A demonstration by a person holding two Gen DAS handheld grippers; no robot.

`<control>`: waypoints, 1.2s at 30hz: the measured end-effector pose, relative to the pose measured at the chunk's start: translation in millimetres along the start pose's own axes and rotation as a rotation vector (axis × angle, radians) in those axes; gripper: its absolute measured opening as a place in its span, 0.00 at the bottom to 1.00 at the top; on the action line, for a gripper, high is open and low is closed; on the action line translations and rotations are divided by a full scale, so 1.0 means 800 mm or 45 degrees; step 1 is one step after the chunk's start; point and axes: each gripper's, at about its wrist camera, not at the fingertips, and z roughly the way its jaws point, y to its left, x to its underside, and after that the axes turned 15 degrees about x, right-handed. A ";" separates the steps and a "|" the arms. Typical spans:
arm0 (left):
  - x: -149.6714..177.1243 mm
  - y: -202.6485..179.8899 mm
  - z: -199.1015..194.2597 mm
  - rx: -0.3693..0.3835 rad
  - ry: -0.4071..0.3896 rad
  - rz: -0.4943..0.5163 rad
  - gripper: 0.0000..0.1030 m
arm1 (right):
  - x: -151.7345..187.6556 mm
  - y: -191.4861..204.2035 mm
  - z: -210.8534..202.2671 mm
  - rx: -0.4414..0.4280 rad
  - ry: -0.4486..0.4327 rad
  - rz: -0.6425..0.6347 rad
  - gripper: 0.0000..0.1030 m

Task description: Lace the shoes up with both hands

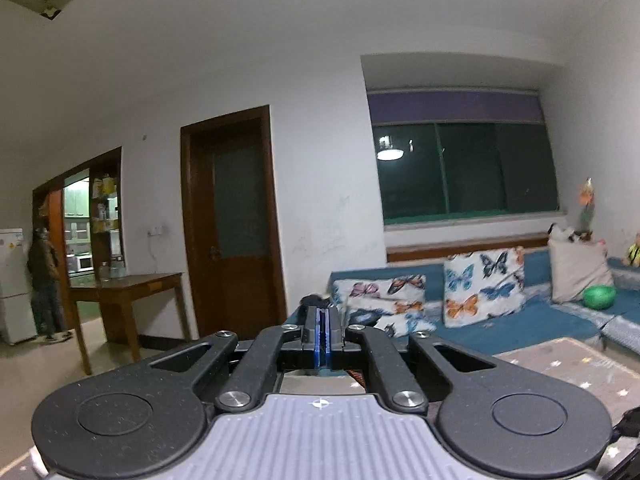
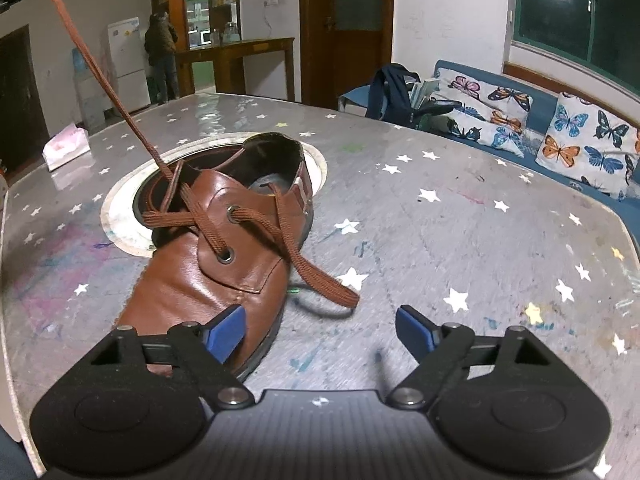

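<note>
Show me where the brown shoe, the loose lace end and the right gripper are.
brown shoe [image 2: 188, 280]: right wrist view, on the toe leather.
loose lace end [image 2: 344, 298]: right wrist view, on its flat tip lying on the table.
right gripper [image 2: 320, 330]: right wrist view, midway between its blue fingertips.

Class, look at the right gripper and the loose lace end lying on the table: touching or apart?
Apart. The right wrist view shows the right gripper open, with bare table between its fingers and the lace end.
</note>
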 end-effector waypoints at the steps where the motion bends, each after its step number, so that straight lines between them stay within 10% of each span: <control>1: 0.001 0.001 0.003 -0.005 0.006 0.001 0.02 | -0.001 0.000 0.002 0.002 -0.007 -0.011 0.76; 26: 0.032 0.041 0.030 -0.090 0.129 -0.093 0.03 | -0.055 0.044 0.025 -0.153 -0.174 -0.406 0.04; 36: 0.051 0.066 0.037 -0.164 0.199 -0.149 0.03 | -0.047 0.023 0.018 -0.047 -0.206 -0.260 0.02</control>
